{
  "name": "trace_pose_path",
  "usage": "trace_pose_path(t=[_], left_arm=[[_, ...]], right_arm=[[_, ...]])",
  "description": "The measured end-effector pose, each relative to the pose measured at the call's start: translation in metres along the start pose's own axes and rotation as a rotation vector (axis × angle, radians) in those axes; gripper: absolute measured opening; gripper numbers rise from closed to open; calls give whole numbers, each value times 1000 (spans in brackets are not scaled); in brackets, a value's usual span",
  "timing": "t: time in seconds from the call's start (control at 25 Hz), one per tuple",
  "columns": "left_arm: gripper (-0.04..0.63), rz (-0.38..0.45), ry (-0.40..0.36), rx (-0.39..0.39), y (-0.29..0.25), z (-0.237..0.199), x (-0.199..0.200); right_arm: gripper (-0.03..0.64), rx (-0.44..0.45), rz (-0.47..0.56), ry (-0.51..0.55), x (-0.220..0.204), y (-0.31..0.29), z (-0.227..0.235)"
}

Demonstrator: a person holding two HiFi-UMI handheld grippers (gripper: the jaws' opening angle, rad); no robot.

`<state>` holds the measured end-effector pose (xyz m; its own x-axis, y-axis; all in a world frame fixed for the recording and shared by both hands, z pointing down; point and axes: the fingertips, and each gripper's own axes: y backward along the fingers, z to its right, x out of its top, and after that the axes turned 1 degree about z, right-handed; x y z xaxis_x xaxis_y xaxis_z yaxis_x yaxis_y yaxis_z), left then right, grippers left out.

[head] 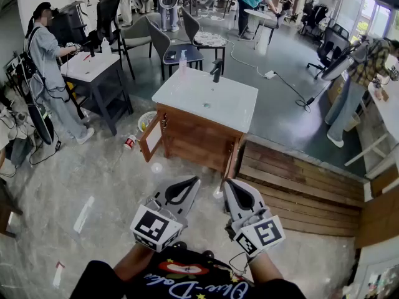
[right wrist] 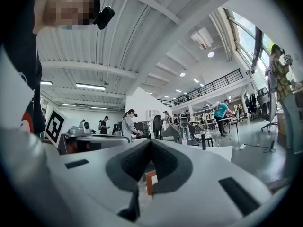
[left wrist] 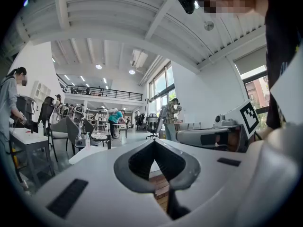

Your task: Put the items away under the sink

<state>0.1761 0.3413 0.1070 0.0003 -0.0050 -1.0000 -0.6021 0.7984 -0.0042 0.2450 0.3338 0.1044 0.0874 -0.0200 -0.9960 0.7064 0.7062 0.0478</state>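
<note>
Hanging open, the sink cabinet's (head: 201, 137) door (head: 151, 141) leaves its interior unseen.

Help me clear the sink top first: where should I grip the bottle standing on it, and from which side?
Probably grip the bottle around its mid-body, coming in level from the front left. It stands upright and slim near the back left corner of the sink top, and the faucet stands close to its right.
</note>
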Motion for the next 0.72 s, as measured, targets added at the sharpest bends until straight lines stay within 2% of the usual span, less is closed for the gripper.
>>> trace_pose_path(t=[0.4,0.72], left_arm=[[6,6,-13,12,-13,7,3],[6,5,-26,55,-26,23,5]], right_arm=[[6,16,10,-9,2,5,13],[6,50,29,-27,6,21,31]])
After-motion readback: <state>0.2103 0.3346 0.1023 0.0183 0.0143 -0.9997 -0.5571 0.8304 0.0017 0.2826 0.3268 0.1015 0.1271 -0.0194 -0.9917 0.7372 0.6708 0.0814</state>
